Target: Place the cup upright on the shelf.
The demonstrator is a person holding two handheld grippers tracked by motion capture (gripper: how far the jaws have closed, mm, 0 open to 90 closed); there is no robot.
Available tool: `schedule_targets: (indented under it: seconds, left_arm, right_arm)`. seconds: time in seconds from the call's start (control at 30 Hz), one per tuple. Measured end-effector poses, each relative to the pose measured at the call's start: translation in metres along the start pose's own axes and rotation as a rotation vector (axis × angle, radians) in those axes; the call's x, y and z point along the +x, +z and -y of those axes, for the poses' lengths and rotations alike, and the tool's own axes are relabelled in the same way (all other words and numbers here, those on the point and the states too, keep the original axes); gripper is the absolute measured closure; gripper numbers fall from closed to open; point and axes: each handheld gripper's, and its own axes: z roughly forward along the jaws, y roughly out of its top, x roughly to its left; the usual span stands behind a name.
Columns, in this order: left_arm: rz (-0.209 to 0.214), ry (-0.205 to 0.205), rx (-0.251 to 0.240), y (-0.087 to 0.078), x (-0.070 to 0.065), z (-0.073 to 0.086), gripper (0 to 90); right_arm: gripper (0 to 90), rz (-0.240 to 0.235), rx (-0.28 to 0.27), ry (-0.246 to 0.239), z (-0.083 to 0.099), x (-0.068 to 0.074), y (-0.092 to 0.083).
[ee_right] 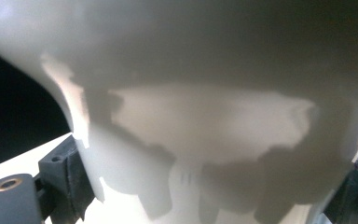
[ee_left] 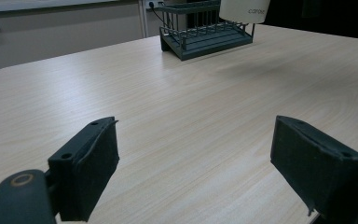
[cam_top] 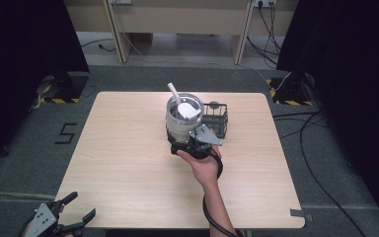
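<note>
A white cup with a clear lid and a white straw is held up over the middle of the table. My right gripper is shut on the lower part of this cup; in the right gripper view its white wall spans the gap between the two jaws. The cup's base hangs above the table near the rack. My left gripper is at the table's near left corner, open, and its jaws hold nothing.
A dark wire rack stands just behind and right of the cup, seen also as a rack at the table's far side. Cables trail on the floor at right. Black curtains flank both sides.
</note>
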Motion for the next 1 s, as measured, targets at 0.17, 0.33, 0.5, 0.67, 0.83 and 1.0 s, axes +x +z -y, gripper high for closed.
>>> schedule_targets:
  seconds: [0.17,0.33,0.5,0.67,0.83,1.0]
  left_arm:
    - [0.0,-0.004,-0.002,0.001,0.0,0.0,14.5]
    - [0.001,-0.007,-0.003,0.001,0.0,0.0,14.5]
    - [0.002,-0.009,-0.004,0.001,0.0,0.0,14.5]
    - [0.004,-0.009,-0.007,0.001,0.0,0.0,14.5]
    - [0.003,-0.01,-0.006,0.001,0.0,0.0,14.5]
    - [0.0,-0.011,-0.004,0.001,0.001,0.0,14.5]
  right_arm:
    - [10.8,0.037,0.007,-0.002,-0.002,-0.008,-0.002]
    - [10.7,0.062,0.006,-0.007,-0.006,-0.017,-0.004]
    - [10.7,0.084,0.0,-0.006,-0.01,-0.025,-0.005]
    - [10.7,0.115,0.002,0.004,-0.013,-0.035,-0.004]
    - [10.7,0.138,0.003,0.006,-0.016,-0.042,-0.001]
    - [10.7,0.157,0.0,0.013,-0.019,-0.049,0.0]
